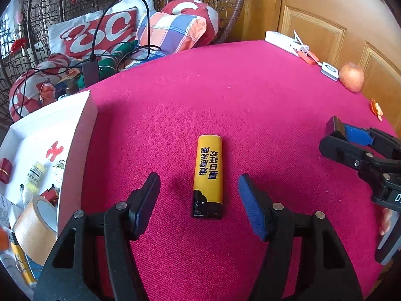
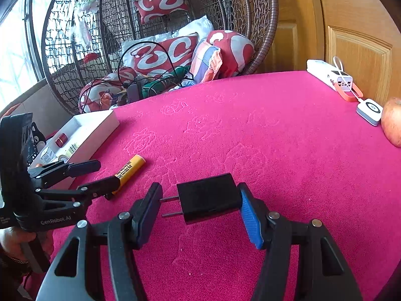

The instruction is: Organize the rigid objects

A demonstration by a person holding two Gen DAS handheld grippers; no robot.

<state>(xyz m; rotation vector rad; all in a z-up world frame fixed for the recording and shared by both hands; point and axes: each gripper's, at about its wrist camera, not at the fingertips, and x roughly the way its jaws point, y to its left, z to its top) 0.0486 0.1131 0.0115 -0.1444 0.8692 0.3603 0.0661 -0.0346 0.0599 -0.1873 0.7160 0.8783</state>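
A yellow lighter point(image 1: 208, 176) with a black end lies on the pink tablecloth point(image 1: 225, 95), between the fingers of my left gripper point(image 1: 199, 195), which is open around it without touching. It also shows in the right wrist view point(image 2: 130, 170). A black plug adapter point(image 2: 208, 198) sits between the fingers of my right gripper point(image 2: 200, 208); the prongs meet the left pad and the body meets the blue pad point(image 2: 250, 215). In the left wrist view the right gripper point(image 1: 335, 131) shows at the right, holding the adapter.
A white box point(image 1: 75, 138) at the table's left edge holds a tape roll point(image 1: 37, 228), small bottles and other items. At the far right are a white power bank point(image 2: 328, 75), a small white device point(image 2: 371, 111) and an apple point(image 2: 393, 121). A wicker chair with cushions point(image 2: 163, 57) stands behind.
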